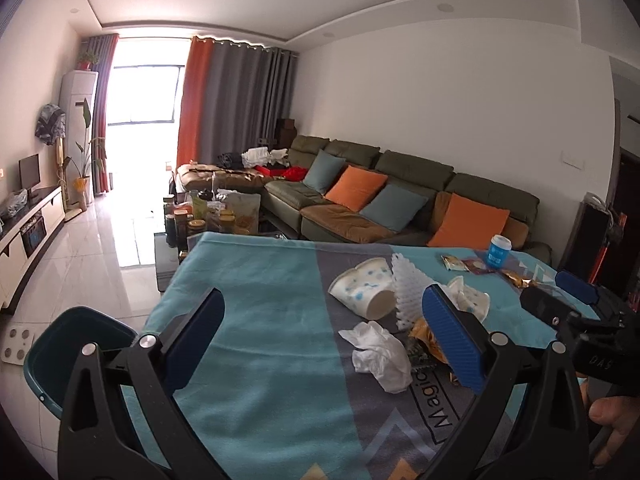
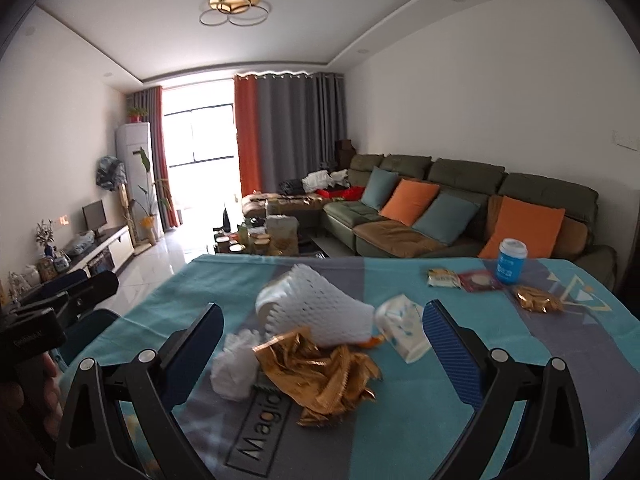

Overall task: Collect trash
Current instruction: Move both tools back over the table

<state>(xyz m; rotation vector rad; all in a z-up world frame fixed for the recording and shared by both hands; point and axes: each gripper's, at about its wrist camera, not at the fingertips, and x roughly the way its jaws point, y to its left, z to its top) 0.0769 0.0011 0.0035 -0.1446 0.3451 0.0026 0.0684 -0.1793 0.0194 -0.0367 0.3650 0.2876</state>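
Both grippers empty, jaws wide: left gripper (image 1: 324, 344) over the crumpled tissue (image 1: 378, 354), right gripper (image 2: 323, 354) facing the gold foil wrapper (image 2: 324, 372). Trash lies clustered mid-table on the teal cloth (image 1: 256, 320): paper cup (image 1: 362, 290), white foam fruit net (image 2: 320, 312), second crushed cup (image 2: 404, 332). Teal bin (image 1: 60, 356) stands on the floor off the table's left edge. Risks: the springy foil may slip from the pads; closing low could snag the cloth; the grippers, close together, may collide.

Bare tablecloth (image 1: 256, 320) lies left; crumpled tissue (image 1: 380, 354) and cups (image 1: 366, 290) crowd right.
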